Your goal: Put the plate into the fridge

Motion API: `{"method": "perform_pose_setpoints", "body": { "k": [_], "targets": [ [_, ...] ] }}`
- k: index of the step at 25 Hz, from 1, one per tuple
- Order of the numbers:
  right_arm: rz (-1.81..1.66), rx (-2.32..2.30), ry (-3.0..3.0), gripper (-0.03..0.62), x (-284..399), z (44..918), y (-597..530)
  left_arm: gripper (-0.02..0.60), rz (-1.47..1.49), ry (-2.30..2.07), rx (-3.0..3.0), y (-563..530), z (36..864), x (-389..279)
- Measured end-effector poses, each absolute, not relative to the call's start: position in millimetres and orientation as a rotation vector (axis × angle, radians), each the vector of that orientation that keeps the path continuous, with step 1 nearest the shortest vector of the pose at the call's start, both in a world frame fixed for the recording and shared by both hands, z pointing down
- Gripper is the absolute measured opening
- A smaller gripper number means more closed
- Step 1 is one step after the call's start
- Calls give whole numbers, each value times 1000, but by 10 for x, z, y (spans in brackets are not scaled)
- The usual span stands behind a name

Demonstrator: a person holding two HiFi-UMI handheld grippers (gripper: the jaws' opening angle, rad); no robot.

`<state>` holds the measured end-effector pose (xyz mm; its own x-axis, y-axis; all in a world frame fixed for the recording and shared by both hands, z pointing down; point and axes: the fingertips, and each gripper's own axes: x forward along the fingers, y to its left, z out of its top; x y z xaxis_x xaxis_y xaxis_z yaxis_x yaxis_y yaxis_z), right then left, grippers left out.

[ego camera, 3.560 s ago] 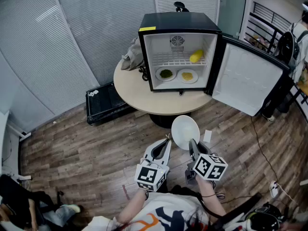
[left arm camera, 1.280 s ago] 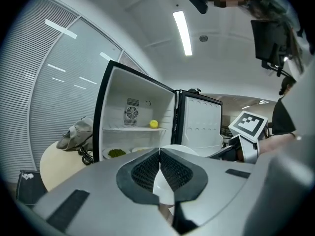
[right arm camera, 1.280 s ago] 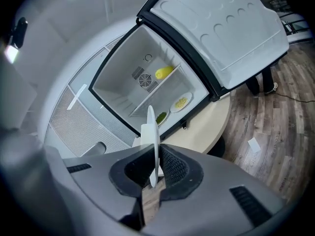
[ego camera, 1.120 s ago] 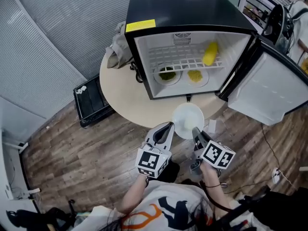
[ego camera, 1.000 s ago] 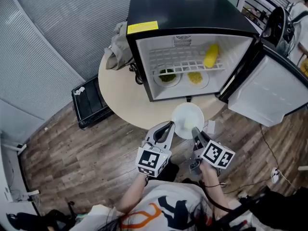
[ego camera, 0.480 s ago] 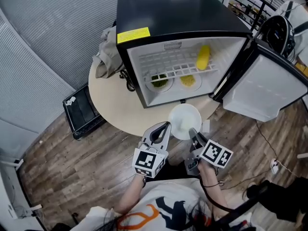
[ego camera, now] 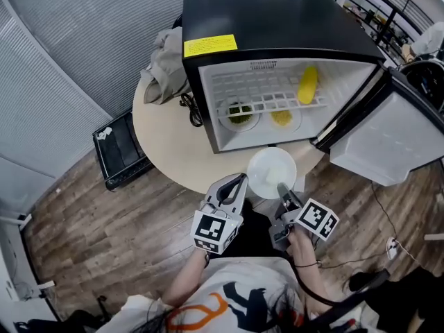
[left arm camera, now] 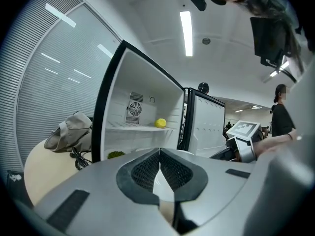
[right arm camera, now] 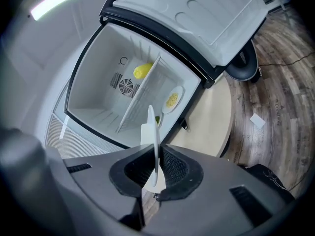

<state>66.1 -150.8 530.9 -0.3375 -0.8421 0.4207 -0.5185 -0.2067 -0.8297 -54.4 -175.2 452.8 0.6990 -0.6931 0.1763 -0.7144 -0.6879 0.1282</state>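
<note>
Nearest to the person, the left gripper has its jaws together with nothing between them, and it hangs just beside the right one, on its left. The right gripper is clamped on the near rim of the white plate. The plate reaches forward from the pads, face up, over the near edge of the round table. The open fridge lies straight ahead of the plate, so I judge that the coming move is a push forward by the right hand, the only one that carries the plate. In the right gripper view the plate is seen edge-on and at an angle to the wire shelf, so it probably needs some levelling before it goes in. On the fridge floor, a plate of green food sits at the left and a plate of yellow food at the middle, both near the front edge. A yellow corn-like thing lies at the right end of the shelf, while the left part of the shelf looks free. The door is swung open to the right, clear of the path. A grey cloth bag and a black cable lie at the far left edge of the table, beside the fridge.
</note>
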Motion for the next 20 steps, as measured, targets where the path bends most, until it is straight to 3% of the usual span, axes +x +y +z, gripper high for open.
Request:
{"method": "perform_pose_setpoints", "body": {
  "k": [20],
  "targets": [
    [-1683, -1473, 1598, 31, 874, 5673, -2563, 12, 209, -1138, 2726, -2210, 4570, -384]
  ]
}}
